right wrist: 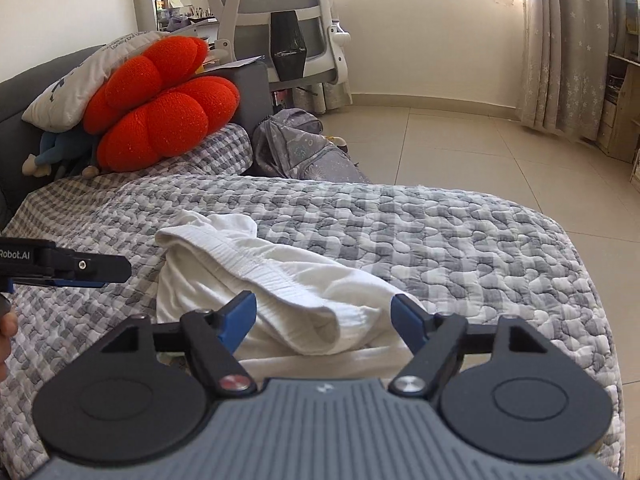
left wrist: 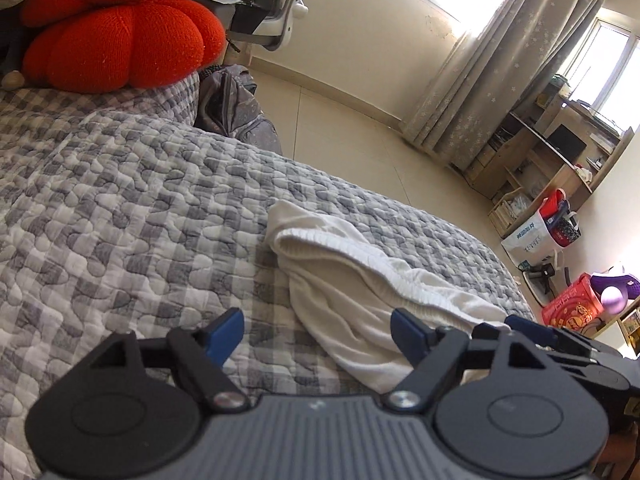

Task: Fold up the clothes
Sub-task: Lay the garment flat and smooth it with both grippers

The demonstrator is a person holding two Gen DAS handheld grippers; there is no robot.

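Left wrist view: my left gripper (left wrist: 318, 326) stands wide open just above the bed (left wrist: 120, 200), its blue pads (left wrist: 224, 330) apart and pressing on nothing. Between them I see the near edge of the white garment (left wrist: 340, 280), a crumpled piece with a ribbed elastic waistband (left wrist: 344, 248) that lies on the grey checked quilt. Its waistband end points to the far side, toward the floor (left wrist: 360, 120). At the right edge of this view the tip of my right gripper (left wrist: 532, 330) shows beside the cloth.

From the right wrist, my right gripper (right wrist: 324, 316) is also open, with the loose near folds of the white garment (right wrist: 280, 280) between its fingers but not clamped. My left gripper (right wrist: 96, 270) reaches in from the left, just beside the garment's left edge. Far left on the bed rest an orange knitted cushion (right wrist: 160, 108) and a white pillow (right wrist: 80, 76). A grey backpack (right wrist: 296, 148) sits on the floor beyond the bed, near an office chair (right wrist: 280, 20).
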